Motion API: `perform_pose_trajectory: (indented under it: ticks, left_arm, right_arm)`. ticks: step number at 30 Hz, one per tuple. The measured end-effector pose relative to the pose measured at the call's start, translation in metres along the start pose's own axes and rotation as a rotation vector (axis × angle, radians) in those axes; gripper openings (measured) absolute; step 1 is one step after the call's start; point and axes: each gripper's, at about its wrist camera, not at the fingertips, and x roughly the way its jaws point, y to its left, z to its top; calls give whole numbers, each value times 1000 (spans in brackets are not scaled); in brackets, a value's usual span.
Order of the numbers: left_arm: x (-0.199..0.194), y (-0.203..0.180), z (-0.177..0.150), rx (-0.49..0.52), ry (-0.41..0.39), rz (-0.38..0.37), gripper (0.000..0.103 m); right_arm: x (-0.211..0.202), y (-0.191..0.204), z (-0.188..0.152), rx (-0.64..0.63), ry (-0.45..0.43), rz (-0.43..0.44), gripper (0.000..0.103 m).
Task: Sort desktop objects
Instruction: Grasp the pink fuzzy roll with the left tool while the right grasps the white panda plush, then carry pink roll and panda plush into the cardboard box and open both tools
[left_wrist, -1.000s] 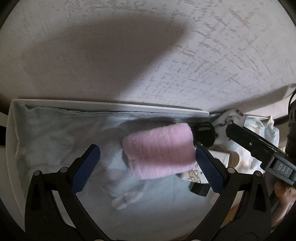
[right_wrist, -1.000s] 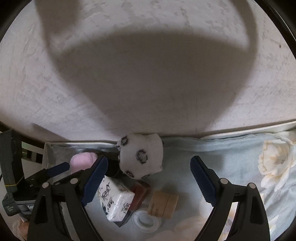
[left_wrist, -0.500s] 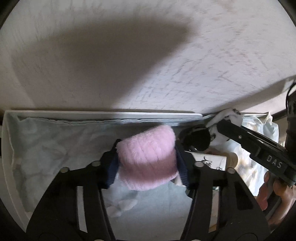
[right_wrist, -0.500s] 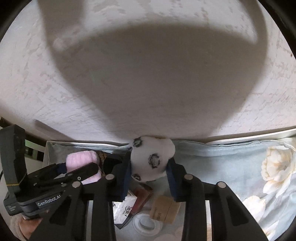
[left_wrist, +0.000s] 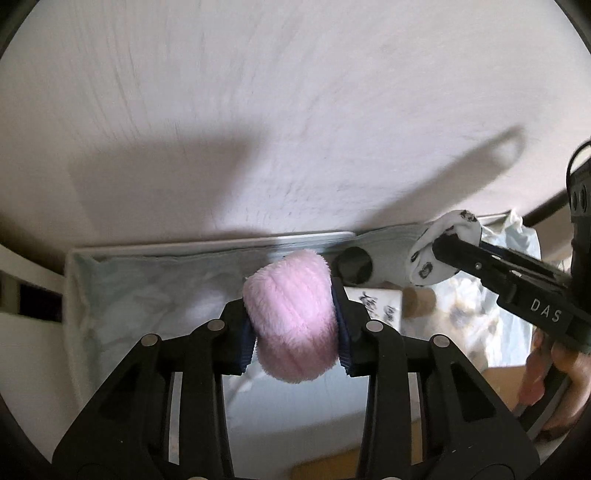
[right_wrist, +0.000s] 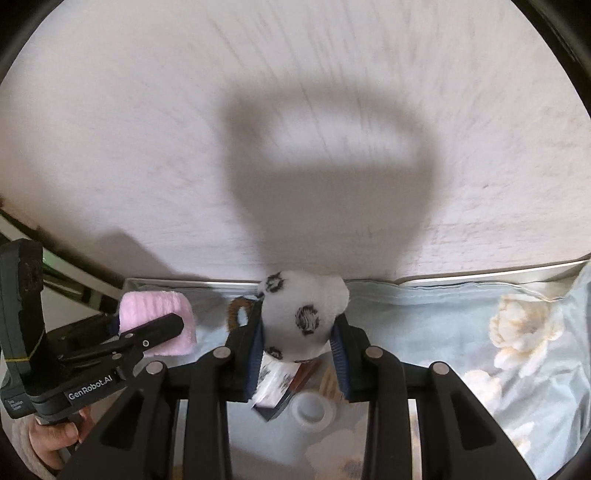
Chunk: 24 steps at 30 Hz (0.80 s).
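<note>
My left gripper is shut on a fluffy pink sock roll and holds it above the pale blue cloth. It also shows in the right wrist view at the left. My right gripper is shut on a white sock roll with black spots, lifted off the cloth. That roll also shows in the left wrist view at the right.
Below the right gripper lie a tissue pack, a dark red box, a wooden cylinder and a white ring. A black round object sits near the wall. The cloth has cream flowers.
Both grippers closed from open onto their sock rolls and have lifted them off the cloth, away from the wall.
</note>
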Motion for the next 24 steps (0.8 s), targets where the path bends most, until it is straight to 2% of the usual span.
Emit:
perform_pose_trajectory:
  ticks: [4, 8, 10, 15, 16, 20, 24]
  left_arm:
    - [-41, -28, -5, 77, -57, 30, 32]
    - [-85, -62, -32, 142, -98, 36, 32]
    - [-106, -63, -39, 171, -112, 31, 32]
    - [-143, -82, -74, 206, -101, -34, 32]
    - [-142, -102, -76, 211, -95, -48, 32]
    - [-166, -102, -93, 243, -77, -73, 32]
    - [-184, -102, -118, 289, -40, -89, 32]
  right_arm:
    - [-42, 7, -7, -58, -13, 23, 31]
    - [-89, 8, -18, -104, -29, 48, 31]
    - [-112, 8, -25, -129, -39, 63, 31]
    - [-159, 29, -50, -239, -48, 102, 31]
    - [-159, 36, -49, -258, -46, 105, 31]
    - [-180, 24, -79, -323, -15, 122, 31]
    - [-178, 21, -107, -364, 50, 128, 31]
